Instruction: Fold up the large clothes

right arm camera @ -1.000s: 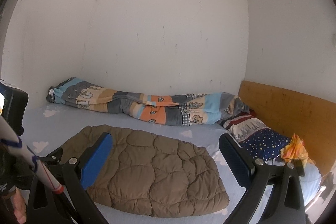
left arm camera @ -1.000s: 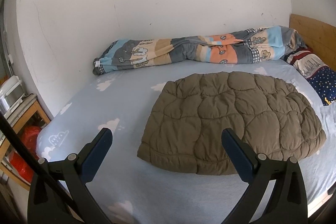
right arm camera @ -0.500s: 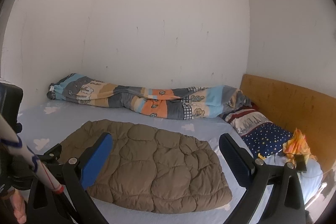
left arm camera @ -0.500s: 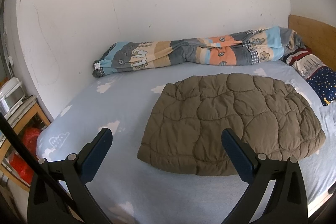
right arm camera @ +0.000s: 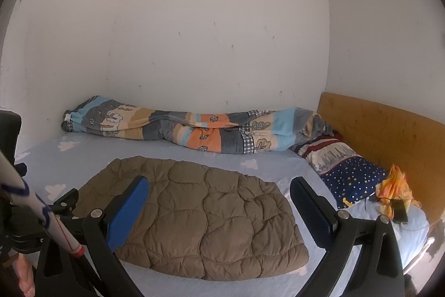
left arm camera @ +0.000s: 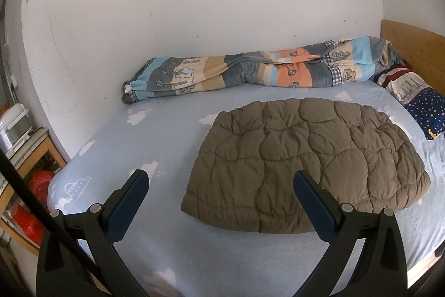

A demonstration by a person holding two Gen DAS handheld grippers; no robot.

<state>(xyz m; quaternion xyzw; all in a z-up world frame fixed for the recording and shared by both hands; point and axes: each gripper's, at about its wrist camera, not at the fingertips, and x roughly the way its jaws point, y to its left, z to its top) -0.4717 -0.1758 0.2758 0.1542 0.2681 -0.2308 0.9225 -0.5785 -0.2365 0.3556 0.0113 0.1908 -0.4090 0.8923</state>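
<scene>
So the olive-brown quilted puffy garment (left arm camera: 306, 166) is lying flat in a folded bundle on the light blue bed sheet with white cloud prints (left arm camera: 155, 135), roughly mid-bed and a bit toward the near edge. The left gripper (left arm camera: 219, 185) hangs over the near side of the bed with its blue-padded fingers spread wide, nothing between them. Its right finger overlaps the garment's near edge in the left wrist view, though I can't tell if it actually touches. Same deal for the right gripper (right arm camera: 217, 191): jaws wide apart, empty, held above the garment (whether it touches, can't say). Along the white wall sits a long rolled-up patchwork blanket in blue, orange, grey and beige (right arm camera: 178, 130), well apart from the garment. At the wooden headboard (right arm camera: 383, 127) end there's a navy pillow with stars (right arm camera: 350, 174), and just beside it a crumpled orange-yellow cloth (right arm camera: 395, 185) with a dark phone-like thing (right arm camera: 400, 210).
</scene>
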